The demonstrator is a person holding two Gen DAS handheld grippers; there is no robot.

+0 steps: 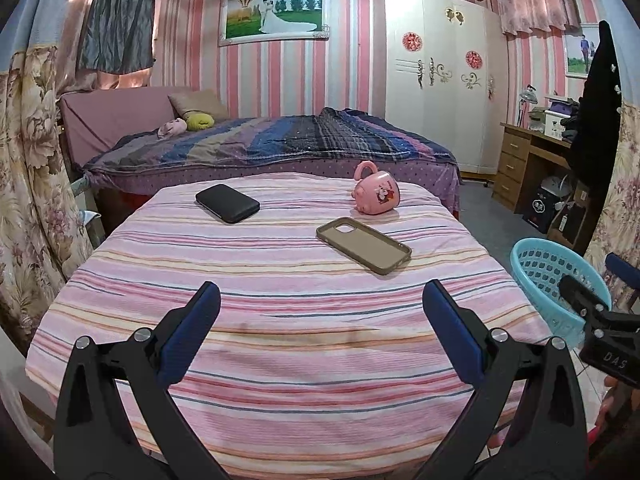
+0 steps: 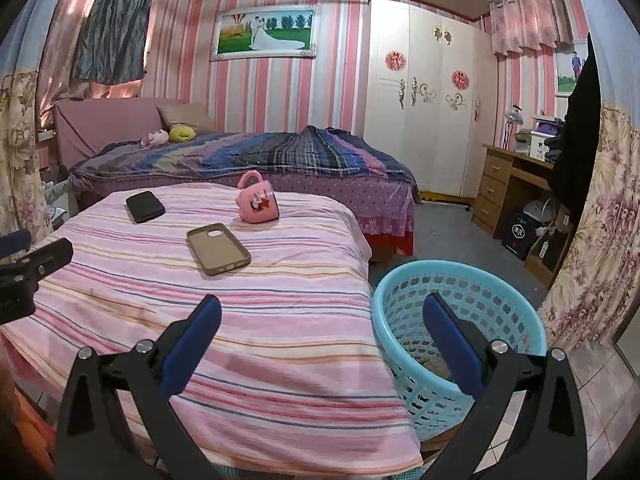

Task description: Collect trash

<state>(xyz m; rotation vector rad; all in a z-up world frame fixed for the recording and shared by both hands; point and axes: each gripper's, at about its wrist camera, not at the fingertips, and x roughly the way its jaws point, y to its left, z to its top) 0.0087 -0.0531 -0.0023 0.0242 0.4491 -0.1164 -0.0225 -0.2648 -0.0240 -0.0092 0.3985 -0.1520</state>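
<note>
A bedroom with pink striped wallpaper, seen from two handheld grippers. In front is a table draped in a pink striped cloth (image 1: 280,280). The left gripper (image 1: 320,300) hovers above the near part of the cloth, its blue-padded fingers spread wide with nothing between them. The right gripper (image 2: 320,312) is likewise spread wide and empty; one finger hangs over the cloth's right edge, the other over the mouth of a light blue plastic basket (image 2: 404,320) that stands on the floor just beside the table, on its right. Something brownish lies at the bottom of the basket, too hidden to identify. On the cloth lie three things, well apart from both grippers: a black rectangular case (image 1: 227,203) at the far left, a tan phone case (image 1: 363,250) lying open side up nearer the middle, and a pink mug (image 1: 376,194) tipped on its side at the far edge. Behind the table are a bed (image 1: 280,144) with a striped blanket and a white wardrobe (image 1: 436,72).
</note>
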